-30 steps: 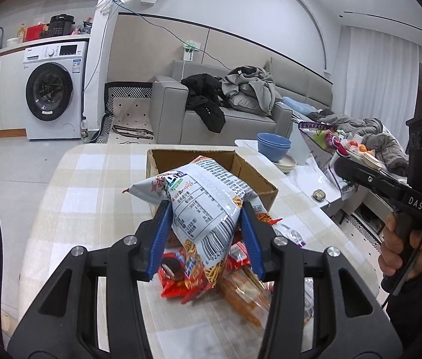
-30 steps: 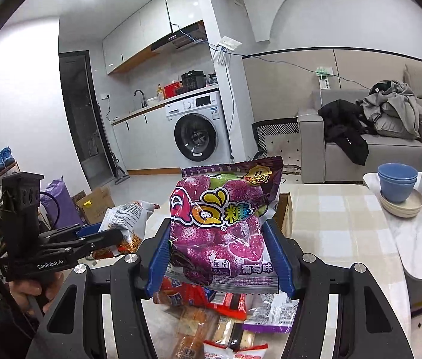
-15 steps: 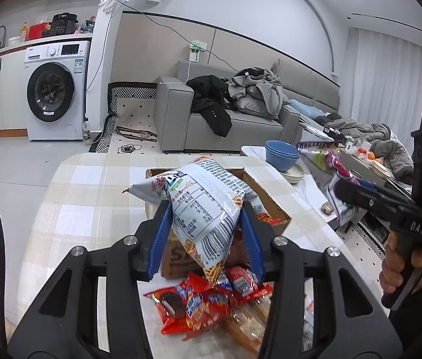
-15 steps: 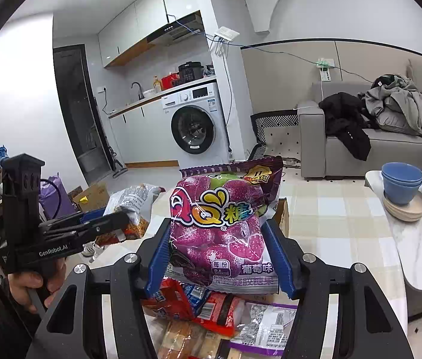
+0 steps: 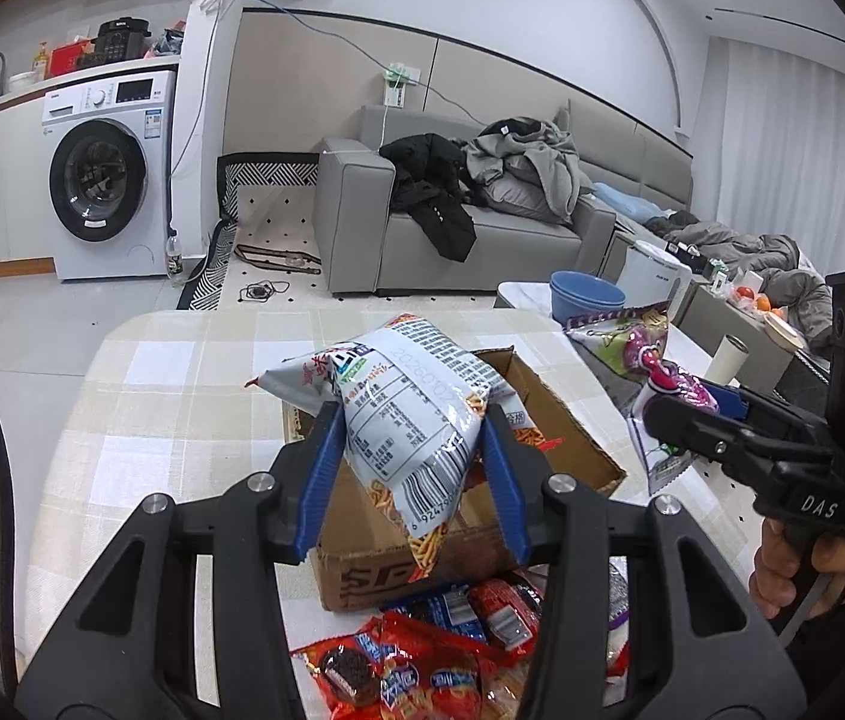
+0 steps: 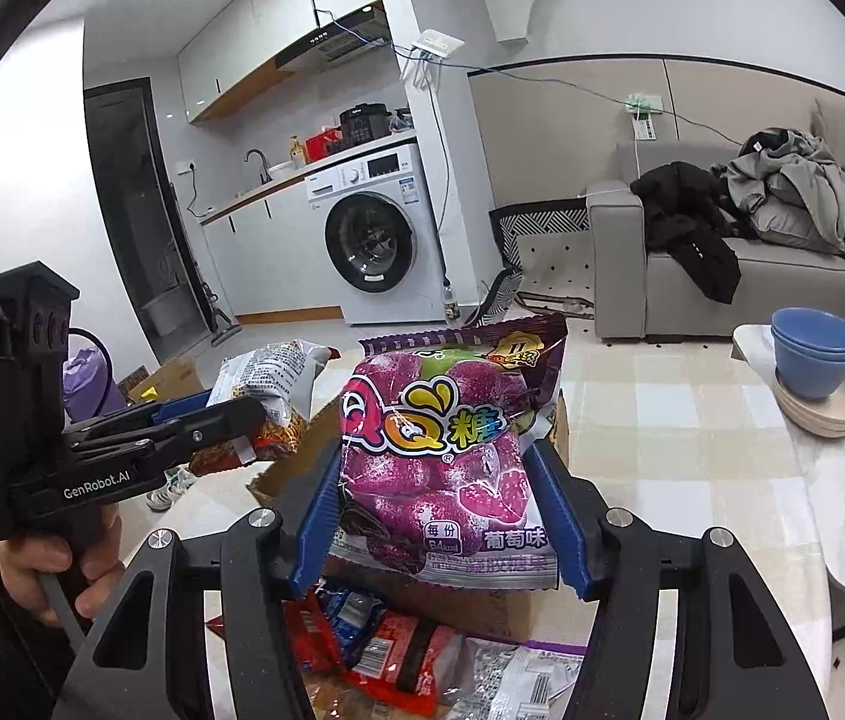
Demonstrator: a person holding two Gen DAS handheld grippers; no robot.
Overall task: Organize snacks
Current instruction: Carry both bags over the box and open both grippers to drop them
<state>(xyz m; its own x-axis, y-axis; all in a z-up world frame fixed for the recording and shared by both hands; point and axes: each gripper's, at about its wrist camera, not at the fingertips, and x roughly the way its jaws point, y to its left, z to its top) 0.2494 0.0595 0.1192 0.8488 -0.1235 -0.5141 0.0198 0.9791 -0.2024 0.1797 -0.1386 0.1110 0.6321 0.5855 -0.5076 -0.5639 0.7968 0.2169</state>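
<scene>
Your right tongs (image 6: 443,510) clamp a purple gummy bag (image 6: 452,456) between their blue pads, the bag upright above the cardboard box (image 6: 296,462) on the checked worktop (image 6: 662,420). To the left, your left tongs (image 6: 224,414), held by your hand (image 6: 56,564), grip a white snack bag (image 6: 269,375) near the box's left edge. Red and blue snack packets (image 6: 374,642) lie on the worktop just in front of the box. Stacked blue bowls (image 6: 812,360) sit on a plate to the right.
</scene>
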